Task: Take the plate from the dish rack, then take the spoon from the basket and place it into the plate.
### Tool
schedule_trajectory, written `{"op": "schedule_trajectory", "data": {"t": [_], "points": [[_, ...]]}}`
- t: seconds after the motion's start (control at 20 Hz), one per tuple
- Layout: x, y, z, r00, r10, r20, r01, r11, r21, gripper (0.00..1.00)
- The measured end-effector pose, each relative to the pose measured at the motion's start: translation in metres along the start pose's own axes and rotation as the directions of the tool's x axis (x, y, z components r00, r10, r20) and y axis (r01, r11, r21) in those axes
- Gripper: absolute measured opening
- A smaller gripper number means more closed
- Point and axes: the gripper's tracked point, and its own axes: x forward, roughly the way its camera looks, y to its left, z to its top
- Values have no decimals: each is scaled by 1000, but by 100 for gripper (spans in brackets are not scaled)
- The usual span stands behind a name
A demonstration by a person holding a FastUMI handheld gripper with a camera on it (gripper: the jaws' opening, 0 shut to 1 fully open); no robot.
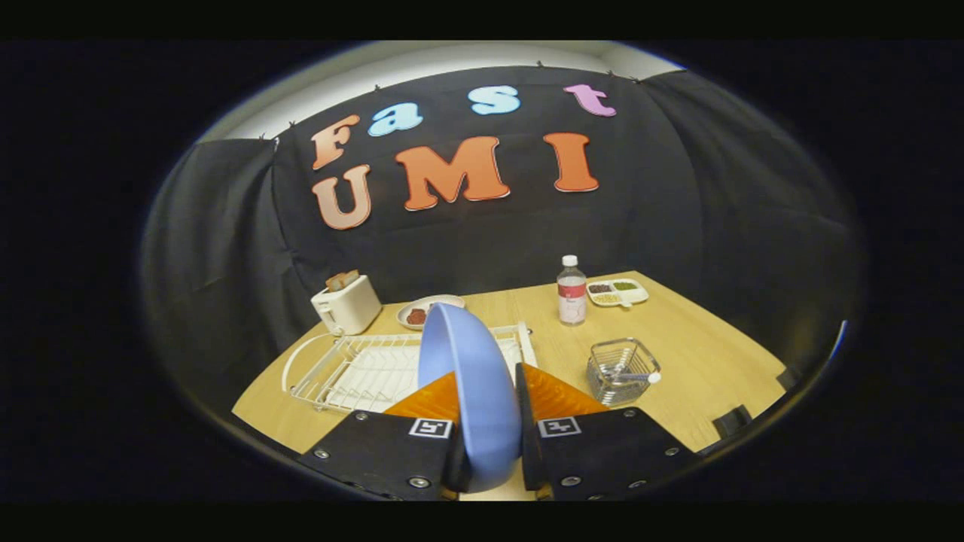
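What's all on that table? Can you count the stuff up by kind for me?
Plates: 3, a blue plate in the claw, a small plate, a divided plate
Wire holders: 2, dish rack, basket
Spoon: 1
Toaster: 1
Bottle: 1
Total: 8

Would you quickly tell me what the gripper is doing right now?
Gripper: shut on the blue plate, held on edge between both fingers, above the dish rack.

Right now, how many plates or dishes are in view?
3. A blue plate stands on edge between the hand-held gripper's fingers; a small plate sits behind the dish rack, beside the toaster; a divided dish lies beside the bottle.
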Motion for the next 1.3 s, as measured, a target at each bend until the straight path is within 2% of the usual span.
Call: {"op": "schedule_trajectory", "data": {"t": [0.2, 0.4, 0.8, 0.95, 1.05, 1.15, 1.3], "points": [[-18, 4, -53, 990, 113, -83, -98, 981, 169, 27], [-23, 0, -99, 979, 164, -121, -122, 948, 295, 27], [-9, 17, -155, 952, 268, -146, -153, 833, 531, 27], [-2, 25, -173, 944, 286, -164, -139, 797, 588, 27], [4, 34, -182, 934, 312, -176, -133, 758, 639, 27], [7, 38, -194, 930, 302, -211, -109, 773, 625, 27], [12, 42, -186, 931, 303, -204, -116, 774, 623, 28]]}}
